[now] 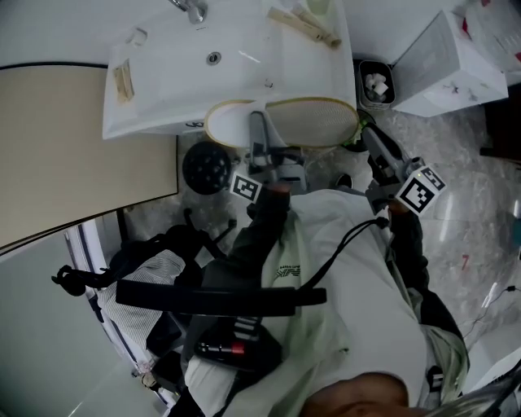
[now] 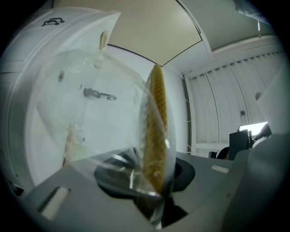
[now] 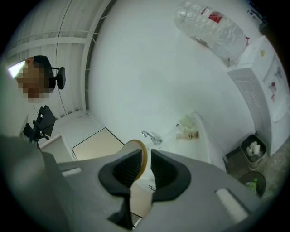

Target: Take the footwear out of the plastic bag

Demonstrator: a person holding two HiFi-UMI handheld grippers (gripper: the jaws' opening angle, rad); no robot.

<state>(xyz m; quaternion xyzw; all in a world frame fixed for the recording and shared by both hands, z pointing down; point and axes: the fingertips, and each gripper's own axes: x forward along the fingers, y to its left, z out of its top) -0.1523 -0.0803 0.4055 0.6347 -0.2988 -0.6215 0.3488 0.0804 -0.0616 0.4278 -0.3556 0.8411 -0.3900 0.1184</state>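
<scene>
Where the left gripper (image 2: 152, 183) closes, its jaws pinch the clear film of the plastic bag (image 2: 90, 136), and the slipper (image 2: 155, 136) stands edge-on inside that film, its tan woven rim running down into the pinch. The right gripper (image 3: 147, 168) is clamped on the slipper's far end, with the tan rim lying against one pad. In the head view both grippers hold the slipper level between them, just in front of a white washbasin (image 1: 163, 89) and a little below its rim. A chrome tap (image 1: 192, 10) sits at the back of the basin, and pale wrapped items lie on its ledges. A black round object (image 1: 205, 167) shows under the basin's front edge. To the left is a flat beige panel (image 1: 73, 147). The floor (image 1: 464, 204) is grey and marbled. On it, right of the basin, stand a small bin (image 1: 376, 84) with white scraps inside and a white cabinet (image 1: 456, 57). White slatted blinds (image 2: 217, 108) line a far wall.
</scene>
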